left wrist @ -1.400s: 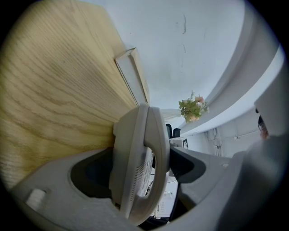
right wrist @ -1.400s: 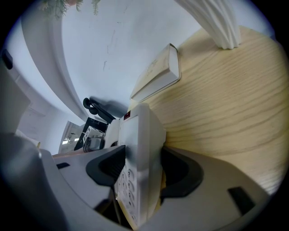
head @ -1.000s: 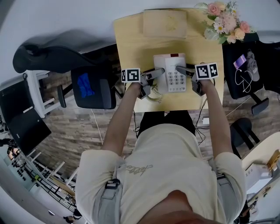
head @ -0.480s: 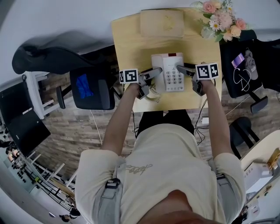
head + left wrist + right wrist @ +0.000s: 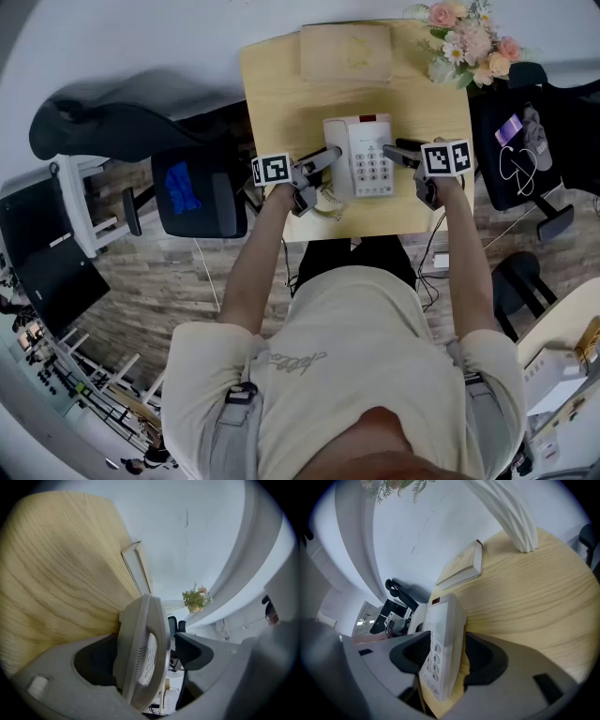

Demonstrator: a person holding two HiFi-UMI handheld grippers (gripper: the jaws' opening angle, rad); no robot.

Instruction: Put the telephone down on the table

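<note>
The white telephone lies flat on the wooden table, keypad up, with its handset on its left side. My left gripper reaches in from the left. In the left gripper view the handset rests against one jaw, and a clear gap separates it from the other pad. My right gripper comes in from the right. The telephone's edge sits loosely between its spread jaws, one over the keypad and one on the table side.
A closed tan book lies at the table's far edge and a flower bouquet stands at the far right corner. A coiled cord hangs near the front edge. Office chairs stand on the left and right.
Both grippers have drawn slightly outward from the telephone, the right one turning a little. The telephone has stayed in place on the table.
</note>
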